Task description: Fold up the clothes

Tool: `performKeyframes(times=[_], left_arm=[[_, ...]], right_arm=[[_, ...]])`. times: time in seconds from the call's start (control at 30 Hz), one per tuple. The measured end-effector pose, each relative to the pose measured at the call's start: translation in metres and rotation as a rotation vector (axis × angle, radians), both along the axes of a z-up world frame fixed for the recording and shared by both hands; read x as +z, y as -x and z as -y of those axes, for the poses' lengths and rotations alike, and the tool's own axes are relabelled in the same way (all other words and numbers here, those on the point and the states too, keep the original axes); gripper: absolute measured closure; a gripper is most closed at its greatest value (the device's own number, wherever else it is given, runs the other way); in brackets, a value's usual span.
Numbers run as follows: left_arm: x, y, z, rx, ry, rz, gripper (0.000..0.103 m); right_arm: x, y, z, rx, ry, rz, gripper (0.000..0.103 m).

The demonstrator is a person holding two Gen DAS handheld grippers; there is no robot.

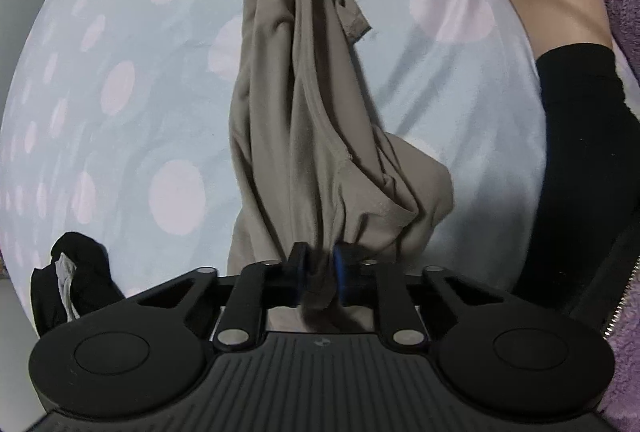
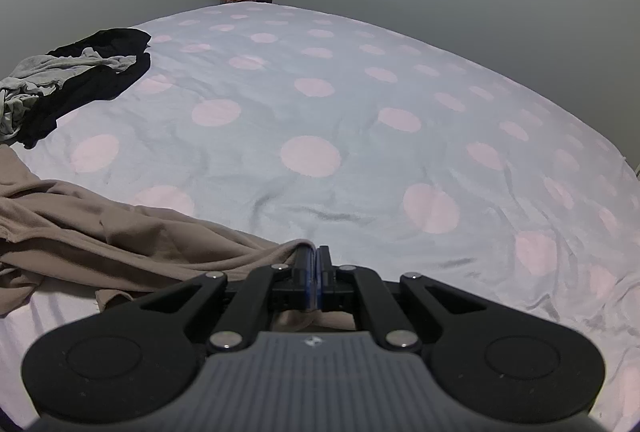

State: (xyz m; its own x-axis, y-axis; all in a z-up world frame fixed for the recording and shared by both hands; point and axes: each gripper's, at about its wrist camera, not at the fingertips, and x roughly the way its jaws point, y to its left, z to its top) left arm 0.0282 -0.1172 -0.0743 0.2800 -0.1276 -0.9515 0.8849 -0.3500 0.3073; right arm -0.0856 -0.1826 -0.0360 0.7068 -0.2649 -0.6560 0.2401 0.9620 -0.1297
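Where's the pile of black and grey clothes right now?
The pile of black and grey clothes lies on the dotted bedspread, far left in the right wrist view, beyond the tan garment. It's lower left in the left wrist view.

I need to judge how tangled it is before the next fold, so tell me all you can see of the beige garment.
The beige garment is thin, soft-looking knit with stitched hems and a seam. It is bunched into a long, twisted rope of folds, not spread flat. The left gripper pinches one gathered end; the right gripper is shut on an edge. Between them it drapes in wrinkles onto the dotted bedsheet. Which garment type it is cannot be told.
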Motion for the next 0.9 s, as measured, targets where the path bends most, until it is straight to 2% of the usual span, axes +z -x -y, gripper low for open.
performKeyframes(times=[0.1, 0.23, 0.37, 0.63, 0.83, 0.9], left_arm=[[0.005, 0.005, -0.005, -0.022, 0.028, 0.015, 0.092], [0.01, 0.016, -0.015, -0.094, 0.107, 0.104, 0.086], [0.013, 0.028, -0.025, -0.17, 0.13, 0.123, 0.086], [-0.001, 0.027, -0.018, -0.18, 0.083, 0.118, 0.086], [-0.001, 0.013, -0.009, -0.168, -0.011, 0.015, 0.086], [0.003, 0.01, -0.008, -0.166, -0.016, -0.008, 0.086]], right_arm=[[0.0, -0.002, 0.001, -0.002, -0.009, -0.005, 0.1], [-0.001, -0.003, -0.002, 0.004, -0.004, -0.011, 0.1], [-0.002, -0.002, -0.003, 0.007, 0.002, -0.016, 0.1], [-0.003, -0.004, -0.003, 0.007, 0.006, -0.021, 0.1], [-0.004, -0.004, -0.003, 0.011, 0.01, -0.024, 0.1], [-0.004, -0.004, -0.003, 0.011, 0.01, -0.024, 0.1]])
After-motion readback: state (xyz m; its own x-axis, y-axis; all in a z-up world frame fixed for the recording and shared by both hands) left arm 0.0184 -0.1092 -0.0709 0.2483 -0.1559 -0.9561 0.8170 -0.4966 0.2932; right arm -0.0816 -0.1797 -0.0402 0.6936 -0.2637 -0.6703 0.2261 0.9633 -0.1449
